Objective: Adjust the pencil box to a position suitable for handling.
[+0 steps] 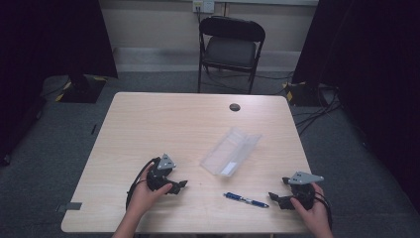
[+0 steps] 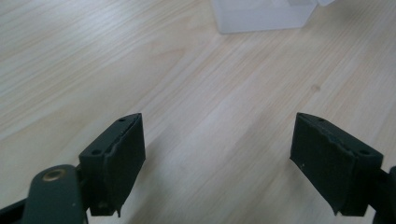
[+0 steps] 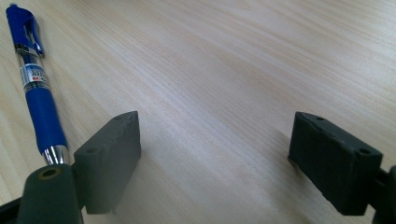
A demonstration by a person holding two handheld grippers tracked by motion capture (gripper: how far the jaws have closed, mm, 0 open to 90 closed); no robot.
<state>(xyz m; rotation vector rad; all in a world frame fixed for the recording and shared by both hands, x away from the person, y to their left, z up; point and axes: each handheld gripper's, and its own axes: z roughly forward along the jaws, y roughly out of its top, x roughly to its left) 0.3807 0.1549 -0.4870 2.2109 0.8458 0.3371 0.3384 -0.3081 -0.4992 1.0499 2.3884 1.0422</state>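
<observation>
- A blue pen [image 1: 245,200] is seen lying flat on the wooden counter [image 1: 163,124], near its front edge; this pen is taken as the landmark.
- In the right gripper view the pen [image 3: 36,88] is shown with its clip end far off and its metal tip just beside one jaw, outside the gap.
- The right gripper [image 1: 278,200] is held just to the right of the pen, low over the counter, by a hand [image 1: 312,210]. Its jaws are spread wide and nothing is clasped between them [image 3: 215,154].
- A clear plastic case [image 1: 231,150] is laid open just behind the pen, apart from it.
- The left gripper [image 1: 178,187] is held well to the left of the pen by the other hand [image 1: 143,196]. Its jaws are also set wide apart with bare wood between them [image 2: 217,154]; an edge of the case [image 2: 261,16] is seen ahead of them.
- Far behind the pen, a round dark grommet [image 1: 235,107] is set in the counter, and a black folding chair [image 1: 231,47] is placed beyond the far edge.
</observation>
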